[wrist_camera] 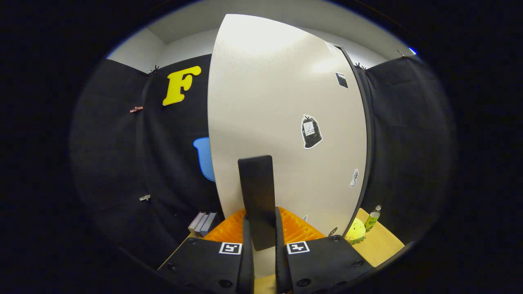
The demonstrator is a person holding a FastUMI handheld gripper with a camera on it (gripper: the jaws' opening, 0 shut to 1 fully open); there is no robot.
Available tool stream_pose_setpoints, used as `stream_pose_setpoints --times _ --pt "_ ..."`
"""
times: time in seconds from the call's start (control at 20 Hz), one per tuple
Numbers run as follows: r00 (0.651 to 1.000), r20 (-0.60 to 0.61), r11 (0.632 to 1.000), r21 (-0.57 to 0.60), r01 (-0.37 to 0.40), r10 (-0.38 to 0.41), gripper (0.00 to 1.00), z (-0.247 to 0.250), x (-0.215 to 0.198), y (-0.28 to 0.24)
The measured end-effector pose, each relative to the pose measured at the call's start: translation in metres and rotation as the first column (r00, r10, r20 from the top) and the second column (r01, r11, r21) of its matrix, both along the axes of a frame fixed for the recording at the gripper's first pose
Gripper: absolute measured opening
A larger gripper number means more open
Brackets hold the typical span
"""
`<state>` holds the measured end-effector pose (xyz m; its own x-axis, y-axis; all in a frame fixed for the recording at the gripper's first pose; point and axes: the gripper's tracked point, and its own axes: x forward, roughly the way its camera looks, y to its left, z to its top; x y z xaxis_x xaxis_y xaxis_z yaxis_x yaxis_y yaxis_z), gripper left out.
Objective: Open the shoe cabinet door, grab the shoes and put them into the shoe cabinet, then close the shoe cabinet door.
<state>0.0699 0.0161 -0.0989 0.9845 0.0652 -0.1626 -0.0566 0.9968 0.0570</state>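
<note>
Standing upright just ahead of the gripper [261, 237], the pale shoe cabinet door [282, 122] is seen close up, with a dark flat handle [257, 196] projecting from its lower part. The handle is pinched between the two fingers [247, 253], which are drawn in against its two sides; both appear to press on it, though the contact itself is partly hidden by the handle's lower end. A black sack-shaped sticker [311, 131] is stuck on the door to the right of the handle, a smaller dark square sticker [342, 80] is seen higher up near the door's right edge, and a small pale one [354, 178] lower down by the same edge. A dark strip runs along the door's right edge. An orange ribbed object [298, 228] lies behind the fingers at the foot of the door, resting on a wooden table [380, 245]. Near the table's right edge a yellow-green soft toy [354, 232] sits just beside a green bottle [372, 219]. Toward the table's left edge a few grey flat boxes [202, 223] stand together. Black cloth is hung behind on both sides, held with small clips [136, 109]
</note>
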Motion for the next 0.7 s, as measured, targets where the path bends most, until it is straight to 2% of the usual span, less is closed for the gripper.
stream_pose_setpoints --times 0.45,0.55,0.7 --pt "0.986 -0.011 0.986 0.031 -0.166 0.166 0.25 0.01 -0.057 -0.058" --pt "0.983 -0.017 0.982 0.056 -0.179 0.18 0.24 0.011 -0.068 -0.075" --pt "0.984 -0.009 0.984 0.028 -0.176 0.177 0.24 0.013 -0.08 -0.098"
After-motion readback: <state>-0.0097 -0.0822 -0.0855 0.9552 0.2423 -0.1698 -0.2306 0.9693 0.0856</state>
